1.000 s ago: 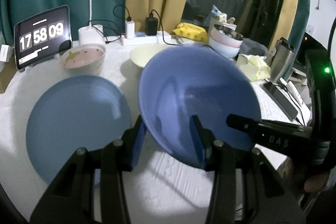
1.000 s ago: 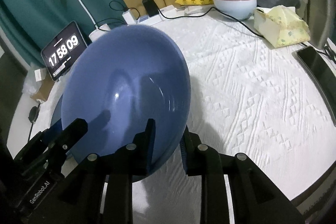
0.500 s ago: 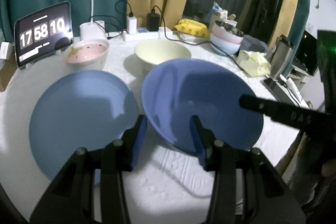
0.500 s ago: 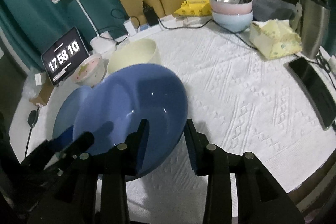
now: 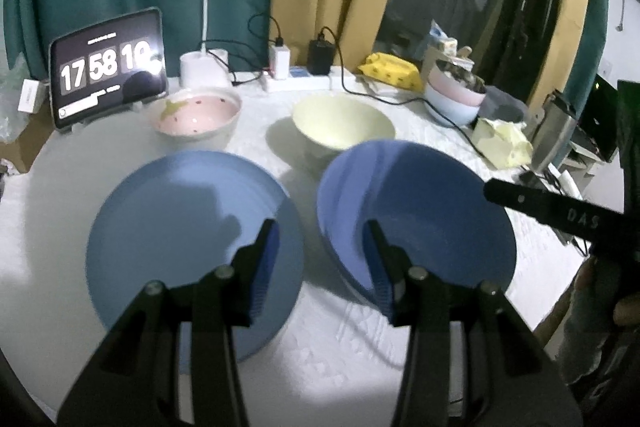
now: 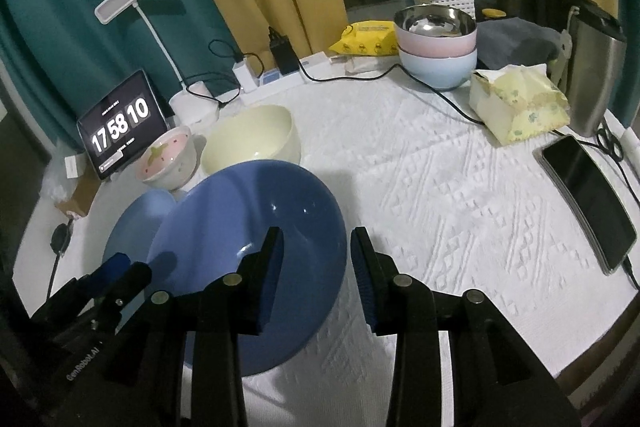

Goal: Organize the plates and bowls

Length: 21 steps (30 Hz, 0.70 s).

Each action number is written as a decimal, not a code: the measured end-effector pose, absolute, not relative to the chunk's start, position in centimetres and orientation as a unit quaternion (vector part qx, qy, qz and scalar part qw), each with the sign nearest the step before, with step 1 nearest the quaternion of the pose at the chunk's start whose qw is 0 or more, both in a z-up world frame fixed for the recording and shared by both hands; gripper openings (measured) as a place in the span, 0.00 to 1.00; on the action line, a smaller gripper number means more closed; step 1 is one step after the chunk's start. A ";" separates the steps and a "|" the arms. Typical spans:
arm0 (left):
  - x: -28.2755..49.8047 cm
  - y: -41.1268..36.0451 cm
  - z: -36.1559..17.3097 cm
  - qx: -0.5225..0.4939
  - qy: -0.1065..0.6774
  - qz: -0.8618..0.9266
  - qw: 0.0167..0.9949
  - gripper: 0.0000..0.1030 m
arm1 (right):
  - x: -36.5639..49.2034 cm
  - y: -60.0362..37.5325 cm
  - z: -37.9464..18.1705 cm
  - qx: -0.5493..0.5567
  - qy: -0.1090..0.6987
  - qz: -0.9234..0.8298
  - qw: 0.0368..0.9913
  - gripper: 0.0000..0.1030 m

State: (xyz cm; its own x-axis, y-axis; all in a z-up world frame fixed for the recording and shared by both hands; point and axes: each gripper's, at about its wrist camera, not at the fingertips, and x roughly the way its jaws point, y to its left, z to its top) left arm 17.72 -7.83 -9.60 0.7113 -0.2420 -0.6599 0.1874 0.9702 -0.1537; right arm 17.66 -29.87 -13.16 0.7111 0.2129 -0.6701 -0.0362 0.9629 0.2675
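Two blue dishes side by side on the bench [image 6: 460, 187]: flat plate [image 5: 180, 227], deep plate [image 6: 248, 243] just right. Left tongs [image 5: 320, 259] and right tongs [image 6: 316, 267] released, empty. Deep plate likely staged for stacking.

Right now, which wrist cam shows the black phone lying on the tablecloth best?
Right wrist view: the black phone lies fully visible at the table's right edge, cable attached. The left wrist view catches only a dark sliver of it behind the other gripper's finger.
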 end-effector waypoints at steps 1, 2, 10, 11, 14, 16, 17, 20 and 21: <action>17.9 -7.8 -9.4 -0.036 0.360 -0.115 0.925 0.44 | 17.9 -29.8 -13.1 0.118 0.374 0.069 0.917 0.35; 18.0 -7.8 -9.3 -0.035 0.359 -0.114 0.925 0.44 | 18.1 -29.8 -13.1 0.117 0.373 0.070 0.918 0.35; 19.6 -7.9 -8.5 -0.034 0.355 -0.110 0.928 0.44 | 20.0 -29.8 -12.6 0.116 0.369 0.081 0.918 0.36; 19.8 -8.0 -8.5 -0.034 0.355 -0.110 0.928 0.44 | 20.3 -29.7 -12.6 0.116 0.370 0.082 0.918 0.36; 20.5 -8.2 -8.2 -0.032 0.352 -0.110 0.929 0.44 | 21.0 -29.7 -12.5 0.115 0.371 0.085 0.917 0.36; 21.0 -8.3 -8.0 -0.032 0.350 -0.109 0.930 0.44 | 21.6 -29.6 -12.4 0.115 0.371 0.088 0.917 0.36; 21.4 -8.3 -8.0 -0.031 0.350 -0.108 0.930 0.44 | 21.9 -29.6 -12.4 0.114 0.370 0.089 0.918 0.36; 22.2 -8.3 -7.8 -0.032 0.350 -0.106 0.930 0.44 | 22.7 -29.6 -12.3 0.113 0.370 0.090 0.918 0.36; 22.5 -8.3 -7.8 -0.034 0.351 -0.107 0.930 0.44 | 23.0 -29.5 -12.2 0.112 0.371 0.091 0.917 0.36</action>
State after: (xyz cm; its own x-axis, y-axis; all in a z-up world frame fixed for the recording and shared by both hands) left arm 22.50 -8.33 -7.80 0.7313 -0.2222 -0.6448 0.1748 0.9749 -0.1377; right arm 23.03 -29.53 -12.24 0.7085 0.2501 -0.6600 -0.0837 0.9583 0.2733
